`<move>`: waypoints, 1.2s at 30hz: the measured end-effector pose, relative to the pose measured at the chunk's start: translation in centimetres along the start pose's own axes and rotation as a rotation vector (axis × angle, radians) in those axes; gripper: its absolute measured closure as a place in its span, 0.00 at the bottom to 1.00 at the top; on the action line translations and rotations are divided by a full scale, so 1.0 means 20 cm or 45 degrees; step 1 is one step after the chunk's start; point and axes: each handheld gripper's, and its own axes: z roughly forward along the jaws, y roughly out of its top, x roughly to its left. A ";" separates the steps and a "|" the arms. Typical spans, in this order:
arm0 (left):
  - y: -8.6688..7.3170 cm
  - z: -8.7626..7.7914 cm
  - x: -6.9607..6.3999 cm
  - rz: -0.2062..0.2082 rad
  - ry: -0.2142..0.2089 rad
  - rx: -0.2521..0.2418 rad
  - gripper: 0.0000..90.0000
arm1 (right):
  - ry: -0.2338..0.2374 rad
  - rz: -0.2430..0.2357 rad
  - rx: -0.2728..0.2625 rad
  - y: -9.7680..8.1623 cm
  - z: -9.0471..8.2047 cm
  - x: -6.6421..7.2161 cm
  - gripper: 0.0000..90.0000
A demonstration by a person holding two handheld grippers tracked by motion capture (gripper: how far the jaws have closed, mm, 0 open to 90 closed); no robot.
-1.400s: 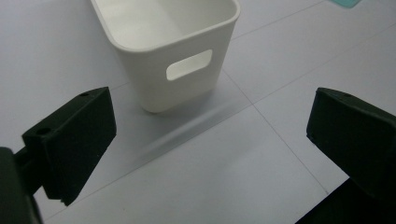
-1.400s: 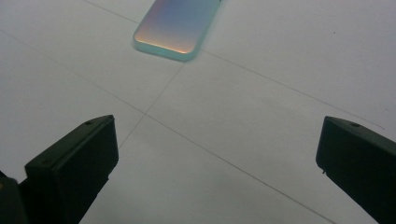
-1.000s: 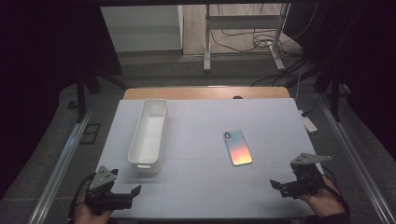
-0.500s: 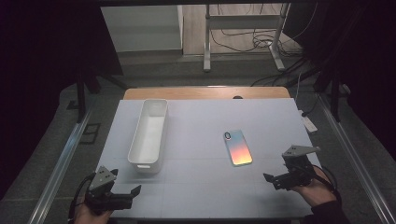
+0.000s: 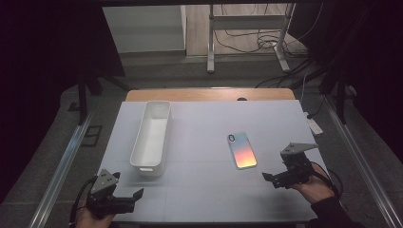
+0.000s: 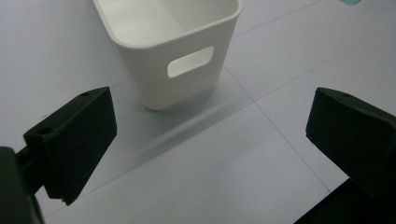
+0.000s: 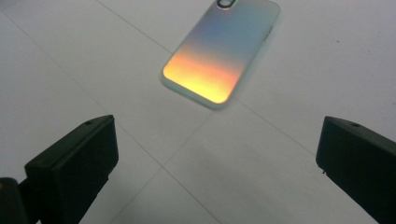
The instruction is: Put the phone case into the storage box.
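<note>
A phone (image 5: 241, 150) with an iridescent blue-to-orange back lies flat on the white table, right of centre; the right gripper view has the phone (image 7: 223, 52) just ahead of the jaws. My right gripper (image 5: 274, 180) hovers near the phone's near end, open and empty. A long white bin (image 5: 152, 136) stands left of centre, empty, its handle end (image 6: 189, 67) facing my left gripper (image 5: 128, 199). That gripper rests at the table's front left corner, open, with nothing between its jaws.
The white table (image 5: 204, 123) has a wooden strip (image 5: 204, 94) along its far edge. Metal rails run beside it on both sides. Cables and a table frame (image 5: 247, 38) lie on the floor beyond.
My right gripper has moved forward and left, toward the phone's near end. The left gripper, the bin and the phone stay where they were.
</note>
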 end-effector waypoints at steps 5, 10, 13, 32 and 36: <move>0.00 0.00 0.00 -0.002 0.000 0.002 0.03 | 0.020 -0.005 0.004 0.03 0.03 0.01 0.00; 0.00 0.00 0.00 -0.003 0.000 0.002 0.03 | 0.041 -0.001 0.001 0.06 0.07 0.01 0.00; 0.00 0.00 0.00 -0.004 0.000 0.002 0.03 | 0.045 0.000 0.002 0.07 0.08 0.01 0.00; 0.00 0.00 0.00 -0.001 0.000 0.006 0.03 | 0.063 -0.014 0.098 0.18 0.22 0.00 0.00; 0.00 0.00 0.00 0.000 0.001 0.006 0.03 | 0.072 -0.012 0.115 0.20 0.24 -0.01 0.00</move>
